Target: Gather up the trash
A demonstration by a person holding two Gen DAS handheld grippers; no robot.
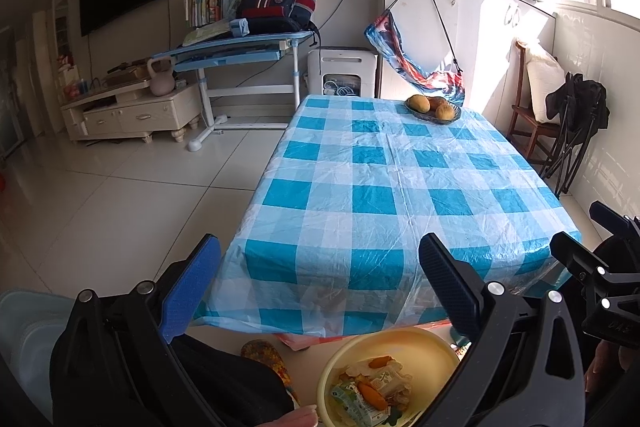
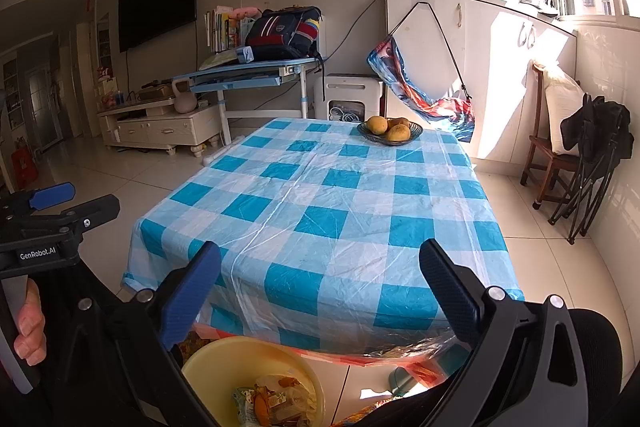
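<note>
Both the left gripper (image 1: pixel 320 291) and the right gripper (image 2: pixel 320 297) are spread and empty; the trash (image 1: pixel 372 391) lies in the yellow basin (image 1: pixel 424 347) on the floor at six o'clock, nearer the left

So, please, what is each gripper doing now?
Left gripper: open, holding nothing.
Right gripper: open, holding nothing.

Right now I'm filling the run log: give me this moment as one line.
left tongs: open, empty | right tongs: open, empty | trash: in yellow basin | table: fruit bowl only
</note>
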